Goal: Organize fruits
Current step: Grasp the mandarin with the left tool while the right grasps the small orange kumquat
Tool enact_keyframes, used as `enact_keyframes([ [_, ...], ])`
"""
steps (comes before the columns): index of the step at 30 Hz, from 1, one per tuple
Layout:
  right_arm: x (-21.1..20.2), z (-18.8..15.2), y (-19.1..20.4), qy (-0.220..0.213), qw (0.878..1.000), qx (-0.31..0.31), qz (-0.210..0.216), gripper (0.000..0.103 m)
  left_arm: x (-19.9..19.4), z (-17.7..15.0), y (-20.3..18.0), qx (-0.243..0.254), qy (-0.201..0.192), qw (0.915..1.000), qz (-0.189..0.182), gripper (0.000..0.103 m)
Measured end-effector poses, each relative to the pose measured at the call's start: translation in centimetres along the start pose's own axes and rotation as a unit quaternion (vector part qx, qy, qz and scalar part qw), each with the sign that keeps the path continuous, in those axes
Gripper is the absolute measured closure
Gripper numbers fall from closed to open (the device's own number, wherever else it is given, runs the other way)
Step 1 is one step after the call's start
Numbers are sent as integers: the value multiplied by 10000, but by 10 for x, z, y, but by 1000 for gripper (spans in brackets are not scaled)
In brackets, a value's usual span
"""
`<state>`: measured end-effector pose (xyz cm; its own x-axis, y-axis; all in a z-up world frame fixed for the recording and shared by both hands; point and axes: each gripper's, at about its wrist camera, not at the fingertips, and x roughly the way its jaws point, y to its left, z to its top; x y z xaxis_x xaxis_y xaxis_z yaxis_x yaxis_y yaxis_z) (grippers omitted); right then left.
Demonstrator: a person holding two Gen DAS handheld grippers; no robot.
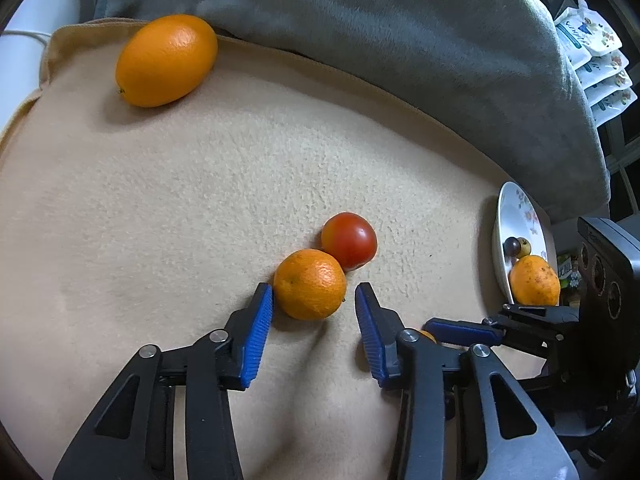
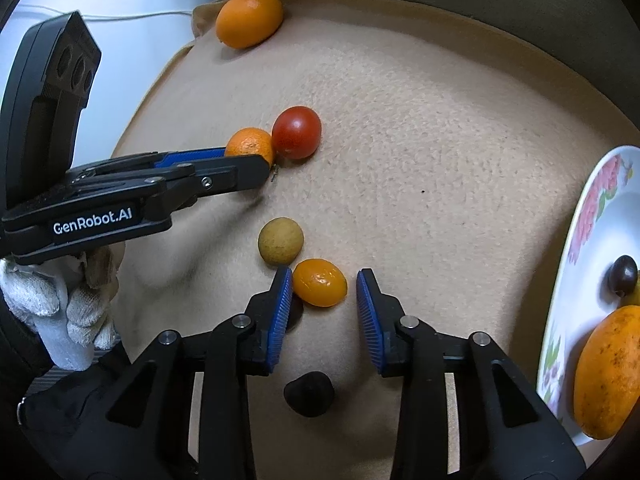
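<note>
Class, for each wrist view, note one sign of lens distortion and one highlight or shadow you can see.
Left wrist view: the beige blanket edge bows in a curve, dark corners frame it; glare spots on the tomato. Right wrist view: the plate rim stretches at the edge; glare on the small orange fruit.

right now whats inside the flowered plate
The plate holds a speckled orange fruit and a small dark round fruit; a small yellowish one sits beside that. The rest of the plate is out of frame.

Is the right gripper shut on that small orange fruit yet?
Not yet: the right gripper is open. The small orange fruit touches its left pad, with a gap before the other.
</note>
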<state>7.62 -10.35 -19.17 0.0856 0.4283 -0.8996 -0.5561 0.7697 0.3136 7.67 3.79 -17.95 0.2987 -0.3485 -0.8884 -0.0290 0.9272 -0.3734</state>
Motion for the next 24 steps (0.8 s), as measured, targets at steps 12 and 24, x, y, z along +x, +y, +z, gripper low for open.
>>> enact_keyframes([
  [12, -4, 0, 3, -142, 9998, -5, -102, 75, -2, 0, 3, -109, -48, 9999, -15, 68],
  [24, -41, -6, -12, -559, 9981, 204, -130, 75, -19, -1, -2, -34, -181, 9998, -23, 69],
])
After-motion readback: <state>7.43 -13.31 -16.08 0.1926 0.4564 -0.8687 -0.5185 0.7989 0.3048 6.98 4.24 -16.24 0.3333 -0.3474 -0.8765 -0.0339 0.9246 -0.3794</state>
